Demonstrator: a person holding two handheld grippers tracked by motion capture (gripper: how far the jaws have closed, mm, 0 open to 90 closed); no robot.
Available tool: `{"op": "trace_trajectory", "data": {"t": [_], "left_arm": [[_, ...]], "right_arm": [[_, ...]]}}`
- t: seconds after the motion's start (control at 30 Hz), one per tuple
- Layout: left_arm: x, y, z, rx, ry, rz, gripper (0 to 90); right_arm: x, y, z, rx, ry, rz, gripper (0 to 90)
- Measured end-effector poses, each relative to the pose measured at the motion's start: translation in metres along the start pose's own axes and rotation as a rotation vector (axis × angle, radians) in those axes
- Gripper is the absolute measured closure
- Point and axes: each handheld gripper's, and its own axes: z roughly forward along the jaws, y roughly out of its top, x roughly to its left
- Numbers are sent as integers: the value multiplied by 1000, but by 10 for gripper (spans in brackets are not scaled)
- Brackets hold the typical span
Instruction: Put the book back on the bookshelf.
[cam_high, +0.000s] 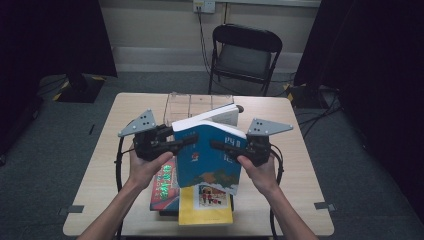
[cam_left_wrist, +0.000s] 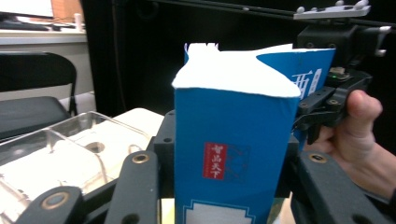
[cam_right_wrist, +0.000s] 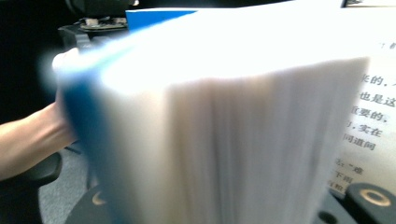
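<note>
Wooden counter (cam_high: 295, 165), folding chair (cam_high: 245, 52) beyond its far edge. Clear plastic box (cam_high: 192, 104) at far centre of counter. Blue book (cam_high: 212, 157) held up over counter centre between both tools, part open, white page block on top. Left tool (cam_high: 187, 141) clamped on the book's left side, spine between its jaws. Right tool (cam_high: 217, 146) clamped on the right side, pages and cover. Red book (cam_high: 164, 185) and yellow book (cam_high: 205, 207) lie stacked at near centre, under the blue one.

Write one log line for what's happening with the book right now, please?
held: thick blue paperback book | left gripper: gripping spine end | right gripper: gripping pages | book: lifted above table | beneath: red book, yellow book
</note>
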Motion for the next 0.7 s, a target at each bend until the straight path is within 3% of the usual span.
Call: {"op": "trace_trajectory", "data": {"t": [0.17, 0.23, 0.37, 0.7], "left_arm": [[-7, -3, -2, -15, -34, 12, 560], [-6, -1, -5, 4, -55, 11, 573], [-10, -2, -7, 6, -54, 44, 587], [-15, -4, -10, 3, -49, 45, 584]], "right_arm": [[9, -5, -8, -5, 13, -18, 771], [11, -6, -11, 2, 18, -28, 752], [4, -10, -17, -9, 16, -17, 674], [0, -3, -49, -53, -138, -58, 459]]}}
